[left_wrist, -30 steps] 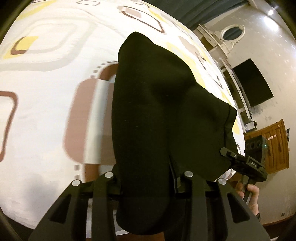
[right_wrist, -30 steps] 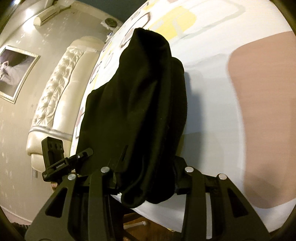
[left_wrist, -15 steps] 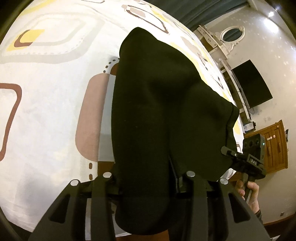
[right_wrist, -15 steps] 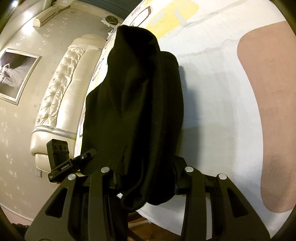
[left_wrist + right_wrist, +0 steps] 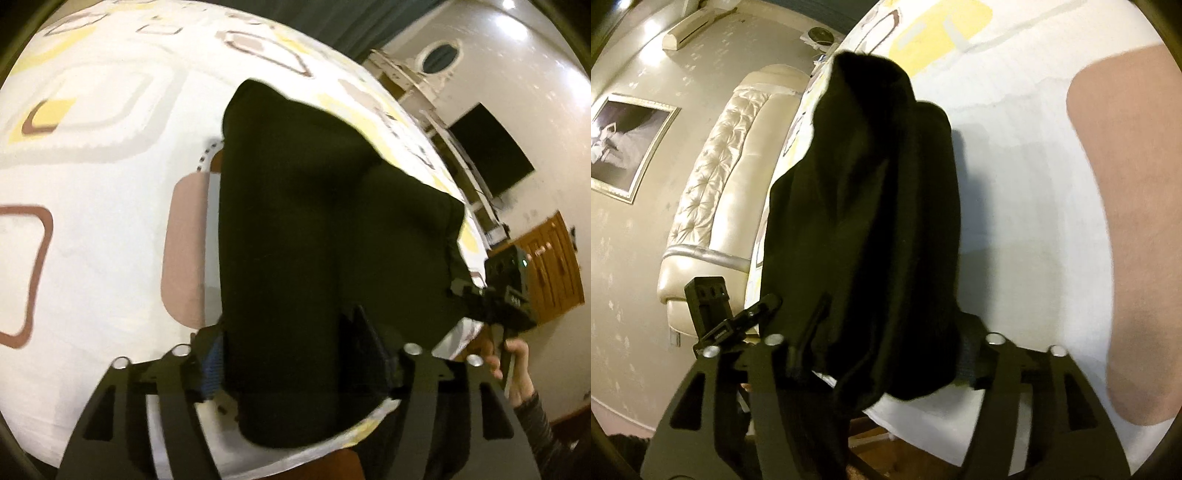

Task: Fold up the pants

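- Left wrist view: no brand or label can be read; the small panel on the right gripper [image 5: 491, 306] at the right edge is too blurred to make out
- Right wrist view: the plate on the left gripper [image 5: 753, 317], seen at lower left, carries marks too small to read
- The black pants [image 5: 314, 240] lie folded on the bed cover [image 5: 92, 258], a white sheet printed with yellow, brown and grey shapes, with their near end hanging over the bed's edge
- Left gripper [image 5: 295, 354]: its jaws are opening, with the near end of the pants between the fingers [image 5: 212, 365]; a gap shows at the left finger, so the pads no longer press the cloth
- Right gripper [image 5: 882, 354]: its jaws are opening too, the pants [image 5: 871, 221] lying loose between the two fingers [image 5: 969, 354], cloth drooping past them
- A hand [image 5: 513, 365] holds the right gripper's handle beside the bed
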`<state>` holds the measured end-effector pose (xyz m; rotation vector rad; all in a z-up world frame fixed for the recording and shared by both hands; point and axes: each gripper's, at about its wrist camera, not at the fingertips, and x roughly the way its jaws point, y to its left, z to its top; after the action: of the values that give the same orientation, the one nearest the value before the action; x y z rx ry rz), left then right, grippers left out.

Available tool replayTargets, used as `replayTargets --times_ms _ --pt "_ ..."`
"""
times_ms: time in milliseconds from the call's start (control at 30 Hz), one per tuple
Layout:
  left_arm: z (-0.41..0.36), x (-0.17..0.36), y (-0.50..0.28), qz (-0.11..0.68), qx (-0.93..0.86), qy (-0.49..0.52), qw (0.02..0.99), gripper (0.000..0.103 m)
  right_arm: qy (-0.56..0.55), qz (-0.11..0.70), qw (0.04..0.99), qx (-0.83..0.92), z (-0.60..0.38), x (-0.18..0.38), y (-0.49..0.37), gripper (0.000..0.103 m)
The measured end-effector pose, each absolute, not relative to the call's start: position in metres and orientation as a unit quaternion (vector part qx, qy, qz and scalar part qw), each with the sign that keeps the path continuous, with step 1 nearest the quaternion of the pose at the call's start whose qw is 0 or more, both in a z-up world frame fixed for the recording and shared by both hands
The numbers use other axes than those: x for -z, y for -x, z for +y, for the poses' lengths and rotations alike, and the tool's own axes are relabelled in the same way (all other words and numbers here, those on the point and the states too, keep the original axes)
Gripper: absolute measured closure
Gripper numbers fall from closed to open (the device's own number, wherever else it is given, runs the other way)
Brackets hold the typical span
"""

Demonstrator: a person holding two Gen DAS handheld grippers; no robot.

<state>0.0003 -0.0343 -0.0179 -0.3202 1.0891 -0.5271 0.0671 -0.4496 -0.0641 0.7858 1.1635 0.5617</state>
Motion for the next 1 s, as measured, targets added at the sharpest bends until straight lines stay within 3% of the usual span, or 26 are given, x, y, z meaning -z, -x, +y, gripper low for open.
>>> replayTargets --times_ms 100,233,667,733,833,1000 --pt "-0.021 0.011 -0.003 0.496 0.251 0.156 0.817 0.026 -0.361 0.509 0.742 -0.246 -0.464 0.056 -0.068 0.025" --pt "-0.009 0.014 -0.031 0.497 0.271 0.203 0.799 0.019 -0.398 0.495 0.738 -0.23 -0.481 0.059 -0.085 0.022" --pt "-0.03 0.04 -0.107 0.516 0.29 0.218 0.776 0.019 -0.426 0.485 0.721 -0.251 -0.466 0.076 -0.143 0.02" --pt "-0.036 0.044 -0.108 0.524 0.293 0.202 0.774 0.042 -0.416 0.488 0.725 -0.253 -0.465 0.078 -0.144 0.027" --pt "-0.038 0.045 -0.106 0.523 0.288 0.189 0.779 0.053 -0.404 0.5 0.727 -0.242 -0.466 0.083 -0.146 0.047" --pt "-0.045 0.036 -0.097 0.507 0.278 0.138 0.805 0.065 -0.4 0.497 0.732 -0.24 -0.464 0.083 -0.143 0.058"
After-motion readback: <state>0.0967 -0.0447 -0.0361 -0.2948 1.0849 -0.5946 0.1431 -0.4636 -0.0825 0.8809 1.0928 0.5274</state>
